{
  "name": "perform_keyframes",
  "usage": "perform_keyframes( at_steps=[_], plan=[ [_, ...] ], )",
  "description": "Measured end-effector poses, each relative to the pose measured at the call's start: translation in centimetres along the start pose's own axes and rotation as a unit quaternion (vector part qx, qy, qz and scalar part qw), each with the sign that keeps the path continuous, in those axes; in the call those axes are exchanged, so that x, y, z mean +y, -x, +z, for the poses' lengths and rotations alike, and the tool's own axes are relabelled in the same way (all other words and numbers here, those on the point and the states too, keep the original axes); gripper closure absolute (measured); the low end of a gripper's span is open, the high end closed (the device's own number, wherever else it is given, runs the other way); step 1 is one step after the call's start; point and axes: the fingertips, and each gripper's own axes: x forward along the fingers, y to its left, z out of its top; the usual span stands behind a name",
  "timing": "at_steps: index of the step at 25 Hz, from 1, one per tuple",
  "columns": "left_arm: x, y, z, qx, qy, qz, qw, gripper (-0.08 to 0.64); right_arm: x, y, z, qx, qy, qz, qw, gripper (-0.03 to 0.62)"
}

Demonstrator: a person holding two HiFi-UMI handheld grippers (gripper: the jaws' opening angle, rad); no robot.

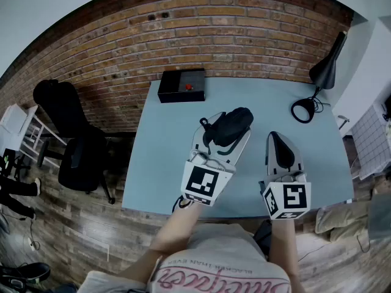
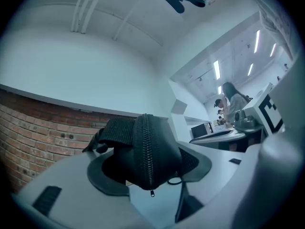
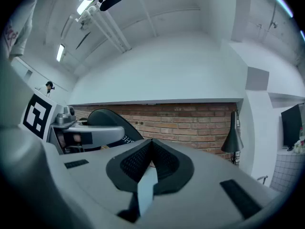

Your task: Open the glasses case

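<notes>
A black zippered glasses case (image 1: 233, 126) sits between the jaws of my left gripper (image 1: 224, 134), held above the light blue table (image 1: 165, 157). In the left gripper view the case (image 2: 143, 147) fills the gap between the pads, its zipper running down the middle to a small pull (image 2: 152, 193). My left gripper (image 2: 148, 173) is shut on it. My right gripper (image 1: 277, 141) hovers just to the right of the case, apart from it. Its jaws (image 3: 151, 162) are shut with nothing between them.
A black box (image 1: 182, 85) with a small red item on top stands at the table's far left edge. A black desk lamp (image 1: 322, 72) and its cable are at the far right. A black office chair (image 1: 76, 151) stands left of the table, before a brick wall.
</notes>
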Motion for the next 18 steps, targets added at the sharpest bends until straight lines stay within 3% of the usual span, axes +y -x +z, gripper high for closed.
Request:
perform_keyframes(
  at_steps=[13,18],
  plan=[
    [0.41,-0.09,-0.67,0.010,0.007,-0.007,0.9999,0.290,0.09,-0.38,-0.45,0.004,-0.006,0.003,1.000,0.574],
    [0.53,-0.21,-1.05,0.007,0.066,-0.026,0.9975,0.290,0.33,-0.46,-0.50,-0.003,-0.003,0.014,1.000,0.572]
  ],
)
